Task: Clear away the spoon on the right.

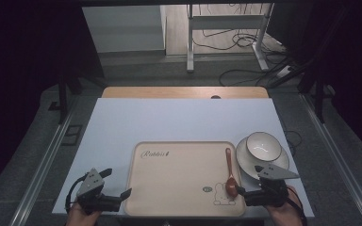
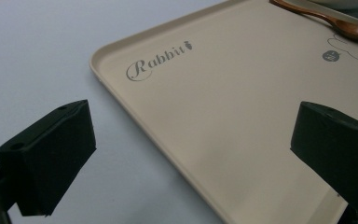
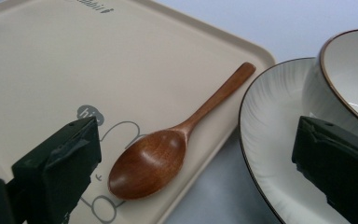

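Note:
A beige tray (image 1: 169,183) printed "Rabbit" lies at the table's near middle. On its right side rests a brown wooden spoon (image 1: 230,175), bowl end toward me. A white plate (image 1: 248,162) with a white bowl (image 1: 263,145) on it stands just right of the tray. My left gripper (image 1: 117,182) hovers open at the tray's left edge (image 2: 121,93), jaws empty. My right gripper (image 1: 250,180) is open near the spoon's bowl end; in the right gripper view the spoon (image 3: 158,158) lies between its jaws, apart from both, with the plate (image 3: 275,121) and bowl (image 3: 349,70) at right.
The white table top (image 1: 179,117) stretches beyond the tray, with a wooden strip (image 1: 184,92) along its far edge. Past it on the floor are desk legs (image 1: 190,42) and loose cables (image 1: 245,75).

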A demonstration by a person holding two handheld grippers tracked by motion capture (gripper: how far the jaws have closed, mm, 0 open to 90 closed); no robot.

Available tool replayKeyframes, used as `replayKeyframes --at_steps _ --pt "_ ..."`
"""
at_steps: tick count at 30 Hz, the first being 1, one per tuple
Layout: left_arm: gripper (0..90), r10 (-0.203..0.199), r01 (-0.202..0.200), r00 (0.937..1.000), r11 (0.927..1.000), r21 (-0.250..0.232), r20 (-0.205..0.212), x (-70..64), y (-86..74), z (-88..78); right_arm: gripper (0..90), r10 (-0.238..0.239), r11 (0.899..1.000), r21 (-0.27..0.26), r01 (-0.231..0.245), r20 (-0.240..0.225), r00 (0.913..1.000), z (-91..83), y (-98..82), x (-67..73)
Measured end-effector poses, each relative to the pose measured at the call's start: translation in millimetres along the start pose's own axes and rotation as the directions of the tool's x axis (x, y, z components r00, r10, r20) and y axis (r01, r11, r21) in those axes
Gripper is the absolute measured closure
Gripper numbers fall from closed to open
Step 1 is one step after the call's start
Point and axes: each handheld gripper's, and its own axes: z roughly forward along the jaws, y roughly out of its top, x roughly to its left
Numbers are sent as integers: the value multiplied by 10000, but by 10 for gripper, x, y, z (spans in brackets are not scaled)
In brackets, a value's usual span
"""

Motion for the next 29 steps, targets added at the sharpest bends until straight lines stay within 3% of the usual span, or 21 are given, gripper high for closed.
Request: replayKeyframes --at_steps 8,13,19,29 --pt "0 -6 6 10000 10000 8 0 0 0 1 0 70 9995 -317 -63 224 9997 -98 -84 -8" --pt "0 -3 3 10000 10000 18 1 0 0 2 0 344 9989 -327 -337 197 9992 -141 -152 -25" --pt "0 -14 14 10000 10000 14 -5 0 -3 0 0 268 9986 -466 -245 495 9984 -200 -230 -26" --pt "0 18 -18 10000 10000 62 11 -2 5 9 0 552 9978 343 -571 541 9970 -124 -344 -37"
